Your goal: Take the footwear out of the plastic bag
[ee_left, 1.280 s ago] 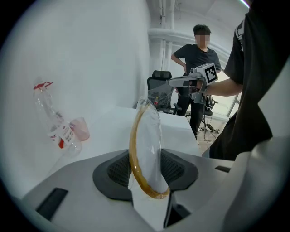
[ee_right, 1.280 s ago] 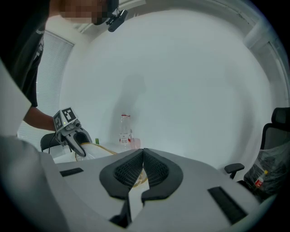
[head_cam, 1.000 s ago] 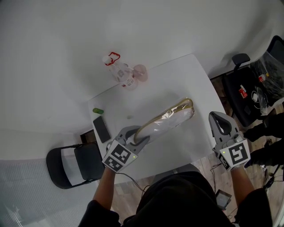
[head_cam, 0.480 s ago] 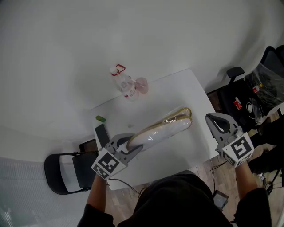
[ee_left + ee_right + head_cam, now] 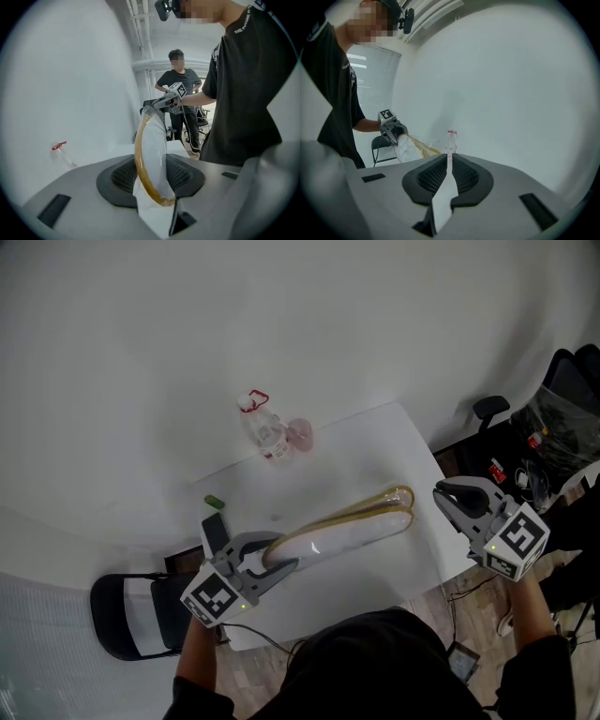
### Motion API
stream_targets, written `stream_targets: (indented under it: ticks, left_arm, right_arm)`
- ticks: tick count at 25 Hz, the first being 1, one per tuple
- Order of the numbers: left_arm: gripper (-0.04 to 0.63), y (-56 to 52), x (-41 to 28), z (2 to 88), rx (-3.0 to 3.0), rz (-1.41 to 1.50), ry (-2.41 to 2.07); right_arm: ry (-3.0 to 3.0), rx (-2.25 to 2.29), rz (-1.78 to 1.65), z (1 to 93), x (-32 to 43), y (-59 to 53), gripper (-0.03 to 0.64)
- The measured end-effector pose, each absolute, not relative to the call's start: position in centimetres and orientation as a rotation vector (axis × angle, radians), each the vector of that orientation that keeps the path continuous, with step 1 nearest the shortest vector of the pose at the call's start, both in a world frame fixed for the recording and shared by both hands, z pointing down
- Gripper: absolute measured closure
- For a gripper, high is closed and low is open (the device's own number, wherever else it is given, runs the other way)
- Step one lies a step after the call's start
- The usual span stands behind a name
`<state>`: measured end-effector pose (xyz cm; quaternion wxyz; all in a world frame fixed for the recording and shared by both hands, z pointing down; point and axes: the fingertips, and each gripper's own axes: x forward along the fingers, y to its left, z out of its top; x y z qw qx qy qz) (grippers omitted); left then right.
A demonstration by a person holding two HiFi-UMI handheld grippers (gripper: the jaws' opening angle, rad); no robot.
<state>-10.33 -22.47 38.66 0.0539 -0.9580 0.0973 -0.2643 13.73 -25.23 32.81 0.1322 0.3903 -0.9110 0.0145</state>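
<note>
Left gripper [image 5: 274, 564] clamps bagged footwear [image 5: 349, 526], seemingly clear above table [image 5: 370, 439] edge.

Both tools are pale grey plastic. The left gripper [image 5: 284, 562] and the right gripper [image 5: 441, 493] each have broad, rounded jaws lined with black mesh-textured pads [image 5: 123, 174]. Each carries a white cube [image 5: 214, 595] printed with black square markers (a small green light glows at its edge). A thin dark cable [image 5: 267, 637] trails from the left one. The person wears a black short-sleeved T-shirt [image 5: 370, 662] with white lettering on the sleeve.
</note>
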Motion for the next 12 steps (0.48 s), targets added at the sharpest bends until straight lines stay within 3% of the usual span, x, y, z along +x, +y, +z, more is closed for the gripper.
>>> stream_targets:
  ticks: [4, 7, 12]
  left_arm:
    - [0.416, -22.4, -10.7, 38.2, -2.918, -0.768, 0.275]
    - [0.416, -22.5, -10.8, 38.1, -2.918, -0.756, 0.257]
    - [0.417, -22.2, -10.7, 37.8, -2.919, -0.723, 0.213]
  right_arm:
    - [-2.677, 1.063, 0.062, 32.6, 13.1, -25.2, 0.574]
    - [-2.703, 1.003, 0.083, 32.7, 12.3, -25.0, 0.494]
    - [-2.727, 0.941, 0.107, 33.3, 11.8, -24.9, 0.483]
